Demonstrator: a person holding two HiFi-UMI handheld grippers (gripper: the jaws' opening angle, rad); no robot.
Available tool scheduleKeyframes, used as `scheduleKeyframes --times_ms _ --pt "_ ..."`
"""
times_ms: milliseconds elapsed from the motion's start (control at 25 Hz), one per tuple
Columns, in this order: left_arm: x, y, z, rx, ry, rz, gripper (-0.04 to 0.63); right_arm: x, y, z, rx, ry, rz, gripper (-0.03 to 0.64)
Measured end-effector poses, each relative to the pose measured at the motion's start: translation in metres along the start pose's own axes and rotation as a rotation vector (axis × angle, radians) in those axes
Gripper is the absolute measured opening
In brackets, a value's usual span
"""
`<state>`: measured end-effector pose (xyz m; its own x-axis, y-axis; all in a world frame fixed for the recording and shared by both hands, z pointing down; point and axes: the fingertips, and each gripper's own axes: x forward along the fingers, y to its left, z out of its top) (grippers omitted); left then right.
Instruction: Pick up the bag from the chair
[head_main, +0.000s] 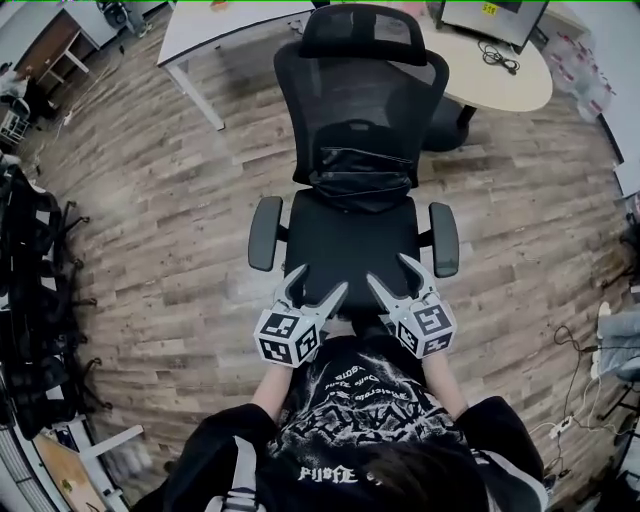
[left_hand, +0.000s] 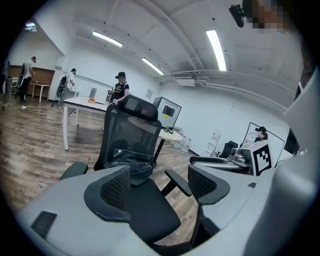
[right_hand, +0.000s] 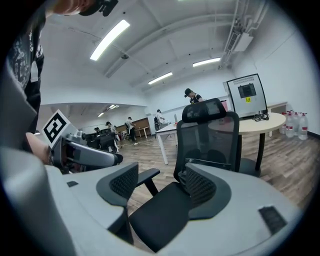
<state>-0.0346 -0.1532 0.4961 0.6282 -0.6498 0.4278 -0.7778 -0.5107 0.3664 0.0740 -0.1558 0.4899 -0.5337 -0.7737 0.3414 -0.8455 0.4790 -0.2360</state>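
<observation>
A black bag (head_main: 362, 178) lies at the back of the black office chair's seat (head_main: 350, 240), leaning on the mesh backrest. Both grippers hover over the seat's front edge, well short of the bag. My left gripper (head_main: 320, 280) is open and empty, and so is my right gripper (head_main: 390, 270). In the left gripper view the bag (left_hand: 131, 164) shows beyond the spread jaws of the left gripper (left_hand: 159, 182). In the right gripper view the bag (right_hand: 215, 164) is partly hidden behind one finger of the right gripper (right_hand: 162, 182).
The chair's armrests (head_main: 265, 232) (head_main: 444, 238) flank the seat. Behind the chair stand a white desk (head_main: 200, 25) and a round table (head_main: 500, 75). Dark racks (head_main: 30, 270) line the left; cables (head_main: 575, 345) lie on the wooden floor at the right. People stand far off.
</observation>
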Motion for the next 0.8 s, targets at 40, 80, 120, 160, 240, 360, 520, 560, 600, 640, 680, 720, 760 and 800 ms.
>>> scheduleKeyframes --times_ms 40,80,120,160,240,360,520,560,600,640,680,720,760,800 --pt "0.012 0.001 0.004 -0.006 0.001 0.012 0.37 0.004 -0.011 0.003 0.004 0.004 0.015 0.295" --pt "0.023 0.001 0.007 -0.009 0.003 0.024 0.37 0.007 -0.022 0.004 0.009 0.011 0.035 0.295" --pt "0.035 0.001 0.009 -0.012 0.006 0.034 0.37 0.01 -0.032 0.004 0.017 0.02 0.057 0.295" --pt "0.048 0.001 0.012 -0.015 0.012 0.044 0.37 0.014 -0.043 0.004 0.024 0.03 0.074 0.295" --pt "0.074 0.001 0.018 -0.022 0.029 0.058 0.37 0.023 -0.065 0.006 0.035 0.044 0.09 0.295" --pt "0.11 -0.002 0.028 -0.049 0.046 0.059 0.37 0.036 -0.097 0.011 0.047 0.059 0.103 0.295" --pt "0.143 -0.001 0.035 -0.042 0.08 0.071 0.37 0.052 -0.128 0.014 0.061 0.077 0.109 0.295" --pt "0.15 0.002 0.037 -0.038 0.087 0.076 0.37 0.058 -0.135 0.014 0.068 0.08 0.11 0.295" --pt "0.157 0.007 0.04 -0.036 0.092 0.081 0.37 0.063 -0.14 0.013 0.073 0.085 0.113 0.295" --pt "0.162 0.011 0.043 -0.038 0.095 0.086 0.37 0.067 -0.143 0.01 0.076 0.096 0.117 0.295" --pt "0.167 0.015 0.045 -0.042 0.096 0.091 0.37 0.07 -0.146 0.007 0.075 0.108 0.121 0.295" --pt "0.172 0.019 0.046 -0.046 0.094 0.097 0.37 0.072 -0.149 0.004 0.072 0.12 0.124 0.295" --pt "0.176 0.024 0.049 -0.045 0.09 0.105 0.37 0.076 -0.152 0.002 0.069 0.129 0.129 0.295" --pt "0.181 0.031 0.051 -0.037 0.086 0.117 0.37 0.08 -0.154 0.001 0.065 0.136 0.135 0.295"
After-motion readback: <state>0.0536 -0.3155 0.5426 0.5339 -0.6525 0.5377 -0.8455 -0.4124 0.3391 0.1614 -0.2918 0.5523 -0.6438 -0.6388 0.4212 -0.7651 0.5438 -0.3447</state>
